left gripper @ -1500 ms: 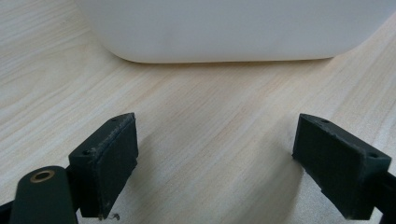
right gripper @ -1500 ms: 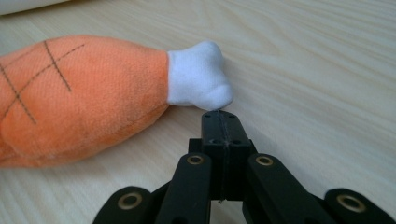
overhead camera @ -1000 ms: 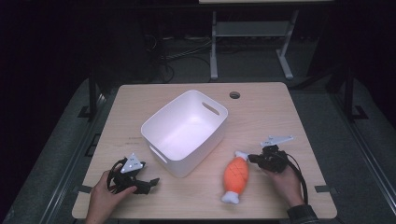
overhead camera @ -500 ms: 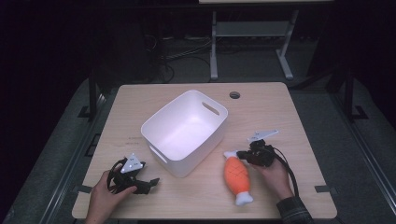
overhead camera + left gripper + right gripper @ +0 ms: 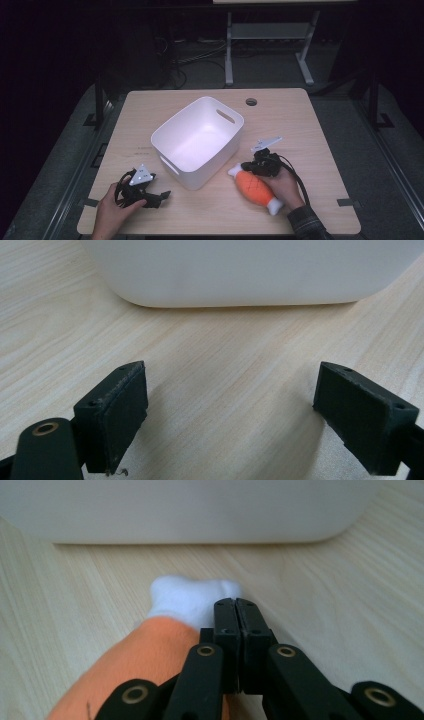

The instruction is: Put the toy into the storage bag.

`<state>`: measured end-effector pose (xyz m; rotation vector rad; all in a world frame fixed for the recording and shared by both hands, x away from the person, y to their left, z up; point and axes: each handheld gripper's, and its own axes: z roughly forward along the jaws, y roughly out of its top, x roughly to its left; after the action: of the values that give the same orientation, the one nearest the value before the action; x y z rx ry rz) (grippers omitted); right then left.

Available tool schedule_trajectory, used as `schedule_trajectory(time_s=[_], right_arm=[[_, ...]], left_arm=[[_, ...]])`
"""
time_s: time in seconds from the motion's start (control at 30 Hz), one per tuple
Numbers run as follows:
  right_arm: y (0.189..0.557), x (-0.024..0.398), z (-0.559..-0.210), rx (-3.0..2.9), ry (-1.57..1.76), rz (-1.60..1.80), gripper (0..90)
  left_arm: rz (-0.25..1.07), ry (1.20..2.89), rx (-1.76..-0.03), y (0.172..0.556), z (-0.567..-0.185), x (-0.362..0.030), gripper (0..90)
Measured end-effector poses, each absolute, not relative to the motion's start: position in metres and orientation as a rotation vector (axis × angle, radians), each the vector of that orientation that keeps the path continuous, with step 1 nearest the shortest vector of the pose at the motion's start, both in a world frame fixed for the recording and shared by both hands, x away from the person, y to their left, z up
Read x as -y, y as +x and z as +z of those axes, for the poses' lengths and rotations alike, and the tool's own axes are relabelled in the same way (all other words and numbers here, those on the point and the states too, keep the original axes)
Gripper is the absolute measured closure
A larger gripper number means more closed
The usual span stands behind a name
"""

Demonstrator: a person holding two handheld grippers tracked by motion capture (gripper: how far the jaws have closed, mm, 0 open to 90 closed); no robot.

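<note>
1. Right claw (image 5: 235,605), seen from its own camera, has its jaws pressed together with nothing between, resting over the orange toy fish (image 5: 256,189) near its white end.
2. Left claw (image 5: 230,415) gapes wide above bare table (image 5: 320,130), facing the white tub (image 5: 197,140).

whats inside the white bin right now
Nothing shows inside the white bin: the high view sees bare white floor and walls. The near wall hides a strip of floor behind it. The orange plush toy lies on the table beside it.
</note>
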<state>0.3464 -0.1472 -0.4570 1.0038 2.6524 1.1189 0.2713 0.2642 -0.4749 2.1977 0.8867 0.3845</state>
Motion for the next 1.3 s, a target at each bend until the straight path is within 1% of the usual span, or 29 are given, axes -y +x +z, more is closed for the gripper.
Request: schedule_trajectory(time_s=[0.1,0.2,0.23,0.27,0.3,0.33,0.37,0.47,0.5,0.53,0.57,0.6,0.63,0.67,0.7,0.73,0.77,0.83,0.97,1.13,1.3], right_arm=[[0.347,0.146,-0.454,-2.642,0.996,1.121,87.1],[0.346,0.15,-0.451,-2.637,1.019,1.12,84.0],[0.345,0.153,-0.45,-2.631,1.029,1.124,81.8],[0.343,0.158,-0.447,-2.613,1.052,1.132,73.6],[0.343,0.158,-0.447,-2.613,1.052,1.132,73.6],[0.343,0.16,-0.447,-2.61,1.058,1.133,70.2],[0.341,0.165,-0.445,-2.595,1.078,1.122,60.2],[0.338,0.171,-0.443,-2.577,1.122,1.129,48.9],[0.338,0.171,-0.443,-2.577,1.122,1.129,48.9],[0.335,0.175,-0.442,-2.561,1.136,1.138,44.1],[0.335,0.175,-0.442,-2.561,1.136,1.138,44.1],[0.329,0.178,-0.439,-2.552,1.139,1.142,40.1],[0.329,0.178,-0.439,-2.552,1.139,1.142,40.1],[0.324,0.18,-0.437,-2.559,1.141,1.15,34.8],[0.324,0.18,-0.437,-2.559,1.141,1.15,34.8],[0.318,0.183,-0.435,-2.56,1.138,1.176,31.6],[0.318,0.183,-0.435,-2.56,1.138,1.176,31.6],[0.312,0.184,-0.435,-2.563,1.145,1.193,26.2],[0.298,0.187,-0.437,-2.573,1.155,1.226,18.8],[0.287,0.189,-0.445,-2.591,1.182,1.263,15.5],[0.288,0.184,-0.448,-2.609,1.172,1.264,13.6]], left_arm=[[0.384,2.197,-0.887,0.271,-0.475,-0.264,13.3],[0.384,2.198,-0.887,0.271,-0.475,-0.264,13.2],[0.384,2.198,-0.887,0.271,-0.475,-0.264,13.2],[0.384,2.197,-0.887,0.271,-0.475,-0.264,13.3],[0.384,2.197,-0.887,0.271,-0.475,-0.264,13.3],[0.384,2.198,-0.887,0.271,-0.475,-0.264,13.3],[0.384,2.199,-0.886,0.271,-0.475,-0.264,13.3],[0.384,2.2,-0.886,0.271,-0.475,-0.264,13.3],[0.384,2.2,-0.886,0.271,-0.475,-0.264,13.2],[0.383,2.2,-0.887,0.271,-0.475,-0.264,13.2],[0.383,2.2,-0.887,0.271,-0.475,-0.264,13.3],[0.383,2.202,-0.886,0.271,-0.475,-0.264,13.2],[0.383,2.202,-0.886,0.271,-0.475,-0.264,13.2],[0.385,2.203,-0.884,0.271,-0.475,-0.264,13.3],[0.384,2.202,-0.886,0.271,-0.475,-0.264,13.3],[0.383,2.201,-0.886,0.271,-0.475,-0.264,13.2],[0.383,2.201,-0.886,0.271,-0.475,-0.264,13.2],[0.383,2.203,-0.886,0.271,-0.475,-0.264,13.3],[0.385,2.199,-0.885,0.271,-0.475,-0.264,13.3],[0.386,2.199,-0.885,0.271,-0.475,-0.264,13.3],[0.385,2.199,-0.885,0.271,-0.475,-0.264,13.3]])
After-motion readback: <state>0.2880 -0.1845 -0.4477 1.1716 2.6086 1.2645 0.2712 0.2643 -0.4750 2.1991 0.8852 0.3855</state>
